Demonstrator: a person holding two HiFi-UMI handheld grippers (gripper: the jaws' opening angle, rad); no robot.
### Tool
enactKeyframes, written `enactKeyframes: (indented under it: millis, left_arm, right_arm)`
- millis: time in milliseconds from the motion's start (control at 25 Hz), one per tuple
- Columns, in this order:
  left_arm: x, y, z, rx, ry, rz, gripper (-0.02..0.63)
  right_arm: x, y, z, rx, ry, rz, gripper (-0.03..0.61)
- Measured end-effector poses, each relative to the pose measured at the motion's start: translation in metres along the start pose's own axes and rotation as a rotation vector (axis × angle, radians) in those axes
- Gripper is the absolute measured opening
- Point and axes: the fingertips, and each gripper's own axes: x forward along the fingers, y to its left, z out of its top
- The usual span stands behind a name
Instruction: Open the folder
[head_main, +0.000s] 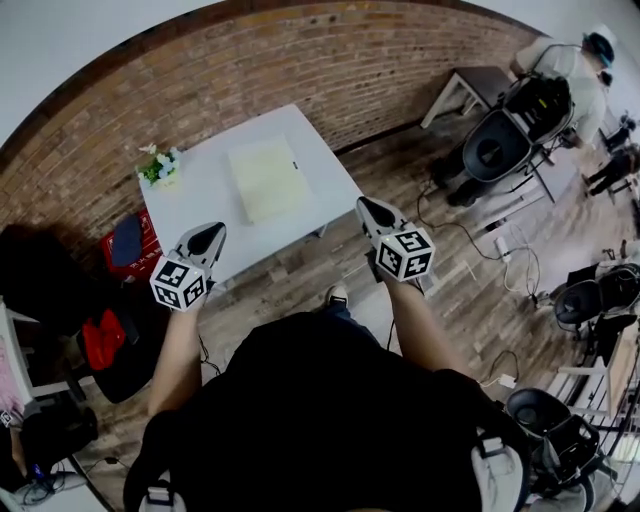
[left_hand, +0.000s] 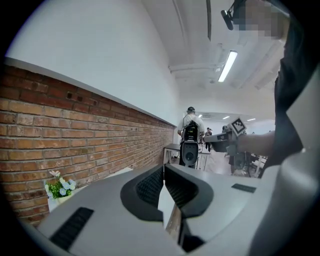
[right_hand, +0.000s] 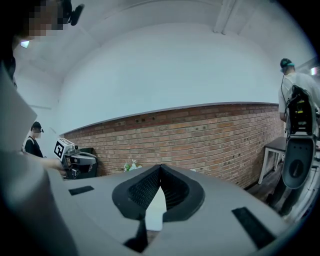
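A pale yellow-green folder (head_main: 267, 178) lies closed and flat on the white table (head_main: 205, 205), which stands against the brick wall. I stand a step back from the table's near edge. My left gripper (head_main: 212, 234) is held in the air over the table's near-left corner, jaws together with nothing in them. My right gripper (head_main: 368, 207) hovers beside the table's near-right corner, short of the folder, its jaws together and empty as well. In the left gripper view the left gripper's (left_hand: 163, 168) tips touch. In the right gripper view the right gripper's (right_hand: 160, 168) tips touch too.
A small pot of flowers (head_main: 160, 165) stands on the table's far-left corner. A red crate (head_main: 132, 246) sits on the floor left of the table. At the upper right another person (head_main: 565, 62) stands with dark equipment by a small table (head_main: 478, 88). Cables (head_main: 500, 262) run across the wooden floor.
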Motion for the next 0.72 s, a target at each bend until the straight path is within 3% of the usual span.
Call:
enactKeyframes:
  millis: [720]
  left_arm:
    - [0.095,-0.003,0.003,-0.022,0.054,0.053,0.018]
  right_arm:
    - [0.032,-0.108,0.001,0.011,0.052,0.053,0.023]
